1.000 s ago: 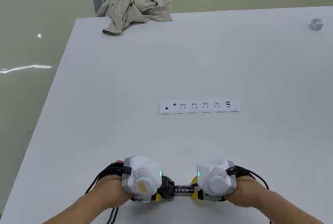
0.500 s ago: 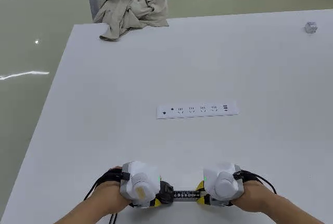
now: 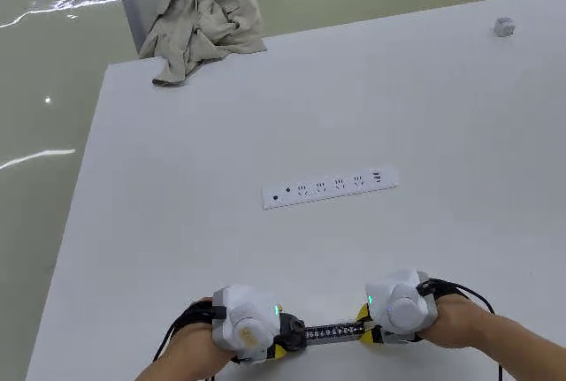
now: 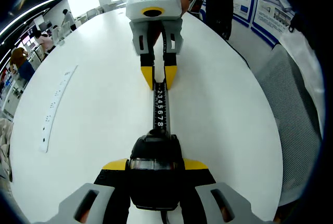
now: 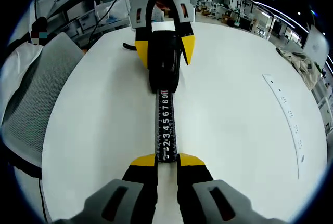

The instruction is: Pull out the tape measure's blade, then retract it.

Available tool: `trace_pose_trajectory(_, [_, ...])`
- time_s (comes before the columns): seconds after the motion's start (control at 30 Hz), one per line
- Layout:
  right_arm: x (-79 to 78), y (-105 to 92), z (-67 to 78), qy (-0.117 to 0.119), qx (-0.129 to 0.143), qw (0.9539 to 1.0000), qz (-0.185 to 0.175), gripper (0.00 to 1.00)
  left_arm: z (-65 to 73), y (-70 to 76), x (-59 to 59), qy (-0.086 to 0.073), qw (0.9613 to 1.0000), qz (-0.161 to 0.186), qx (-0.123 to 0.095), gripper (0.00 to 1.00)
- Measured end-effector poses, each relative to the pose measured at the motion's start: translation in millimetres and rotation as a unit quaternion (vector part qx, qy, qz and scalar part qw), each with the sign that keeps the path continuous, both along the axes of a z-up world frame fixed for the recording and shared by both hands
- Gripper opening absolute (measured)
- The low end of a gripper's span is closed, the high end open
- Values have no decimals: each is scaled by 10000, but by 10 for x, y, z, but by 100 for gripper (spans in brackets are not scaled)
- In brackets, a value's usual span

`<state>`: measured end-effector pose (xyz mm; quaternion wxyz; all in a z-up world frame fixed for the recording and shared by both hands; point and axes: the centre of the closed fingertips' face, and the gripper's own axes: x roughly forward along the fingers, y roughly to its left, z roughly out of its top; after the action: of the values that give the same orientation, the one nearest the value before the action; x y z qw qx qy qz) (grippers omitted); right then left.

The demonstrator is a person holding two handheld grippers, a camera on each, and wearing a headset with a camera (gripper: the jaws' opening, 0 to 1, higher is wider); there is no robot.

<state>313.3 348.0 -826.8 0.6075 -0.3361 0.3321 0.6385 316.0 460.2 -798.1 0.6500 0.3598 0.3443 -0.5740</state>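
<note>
Low in the head view, near the front edge of the white table, the 2 grippers face each other with the tape measure stretched between them. The left gripper sits at the lower centre-left. Its 2 yellow-tipped jaws are closed to a narrow gap around the black case, which is wedged between them at the bottom centre of the left gripper view. The right gripper sits at the lower centre-right, with its jaws pinched almost together on the free end of the blade.

A short length of blade is out. It runs straight from the mouth of the case to the right gripper's yellow tips, and the printed digits 2 to 9 read clearly up the middle of the right gripper view. Whether the blade touches the tabletop or hangs just over it cannot be told.

A white power strip lies in the middle of the head view, well apart from the grippers. In the upper left, a beige jacket is draped over a grey chair and spills onto the far corner of the table. A small pale object, too small to identify, rests on the table in the upper right. A grey mesh seat fills the right edge of the left gripper view.
</note>
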Motion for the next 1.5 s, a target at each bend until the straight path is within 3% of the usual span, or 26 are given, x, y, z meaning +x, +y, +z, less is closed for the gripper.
trace_pose_trajectory(1.5, [41,-724,0,-1,-226,9995,-201,12,-16,1,-3,19,10000,-35,19,34])
